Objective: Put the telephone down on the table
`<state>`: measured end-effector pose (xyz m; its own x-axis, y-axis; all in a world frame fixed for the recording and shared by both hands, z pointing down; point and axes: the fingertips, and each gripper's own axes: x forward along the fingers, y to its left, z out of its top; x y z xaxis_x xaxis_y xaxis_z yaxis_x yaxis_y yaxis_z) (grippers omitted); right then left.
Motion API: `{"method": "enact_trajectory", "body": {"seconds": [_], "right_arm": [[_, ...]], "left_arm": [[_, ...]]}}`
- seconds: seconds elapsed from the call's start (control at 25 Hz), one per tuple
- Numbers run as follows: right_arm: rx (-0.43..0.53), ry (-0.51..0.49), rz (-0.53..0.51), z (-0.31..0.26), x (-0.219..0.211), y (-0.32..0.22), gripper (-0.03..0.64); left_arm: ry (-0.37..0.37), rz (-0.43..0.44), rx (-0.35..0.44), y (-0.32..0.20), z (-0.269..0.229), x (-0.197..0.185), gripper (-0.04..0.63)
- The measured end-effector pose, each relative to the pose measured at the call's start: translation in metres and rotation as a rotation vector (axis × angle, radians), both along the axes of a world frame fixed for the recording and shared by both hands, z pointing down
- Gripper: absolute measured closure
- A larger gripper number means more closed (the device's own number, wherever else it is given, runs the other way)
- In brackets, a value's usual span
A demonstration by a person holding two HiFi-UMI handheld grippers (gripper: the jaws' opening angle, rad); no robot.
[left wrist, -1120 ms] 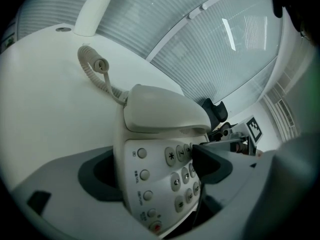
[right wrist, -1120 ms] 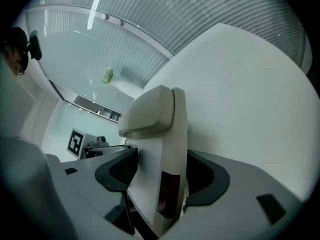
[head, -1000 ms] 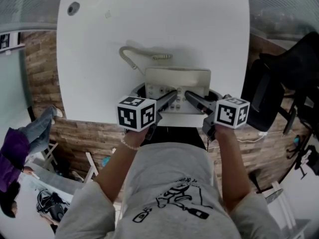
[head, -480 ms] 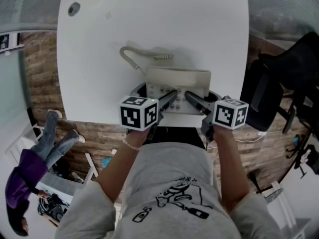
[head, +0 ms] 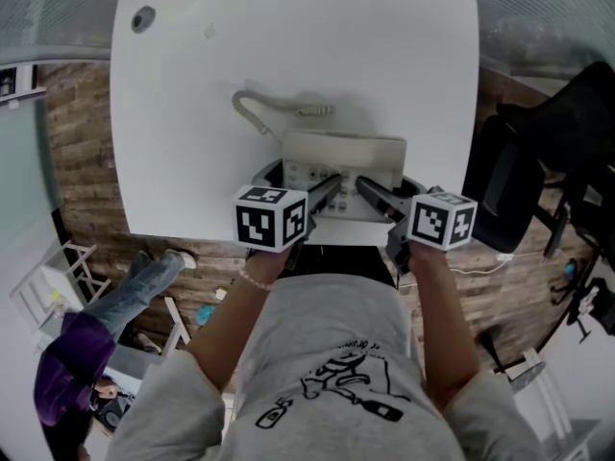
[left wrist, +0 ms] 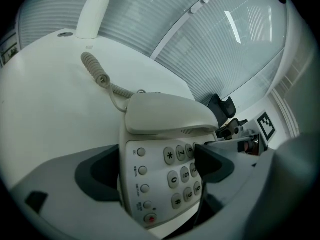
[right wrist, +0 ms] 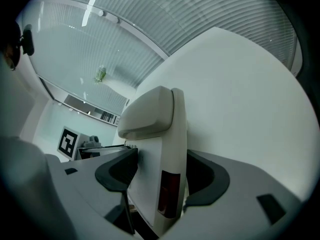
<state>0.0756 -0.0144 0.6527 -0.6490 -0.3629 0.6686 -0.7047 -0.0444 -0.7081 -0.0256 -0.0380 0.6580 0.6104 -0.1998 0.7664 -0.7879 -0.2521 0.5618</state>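
L gripper point(head: 325, 190), R gripper point(head: 373, 192): clamped on telephone point(head: 342, 152)

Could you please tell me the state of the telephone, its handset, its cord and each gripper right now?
telephone: held at its near edge by both grippers, over the table.
handset: seated on its cradle.
cord: slack, lying on the table.
left gripper: shut on the telephone.
right gripper: shut on the telephone.

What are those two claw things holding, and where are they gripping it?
A cream corded telephone, with its handset in place. The left gripper and the right gripper each clamp its near end, one on each side.
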Motion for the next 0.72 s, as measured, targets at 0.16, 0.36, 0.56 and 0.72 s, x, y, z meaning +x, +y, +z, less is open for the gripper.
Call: {"method": "enact_trajectory", "body": {"seconds": [0.16, 0.36, 0.56, 0.72], "right_arm": [[0.001, 0.012, -0.003, -0.0002, -0.0002, 0.0, 0.314], [0.001, 0.026, -0.006, 0.001, -0.0001, -0.0006, 0.315], [-0.002, 0.057, -0.019, 0.0023, -0.001, -0.0004, 0.316], [0.001, 0.083, -0.026, 0.0043, -0.0012, -0.0023, 0.316]], "left_arm": [[-0.014, -0.003, 0.004, 0.0002, 0.0002, -0.0017, 0.146], [-0.025, 0.004, 0.008, 0.0, 0.0016, -0.0023, 0.146], [-0.044, 0.01, 0.013, 0.0001, 0.0025, -0.0048, 0.144], [-0.051, 0.014, 0.017, -0.0007, 0.0034, -0.0066, 0.146]]}}
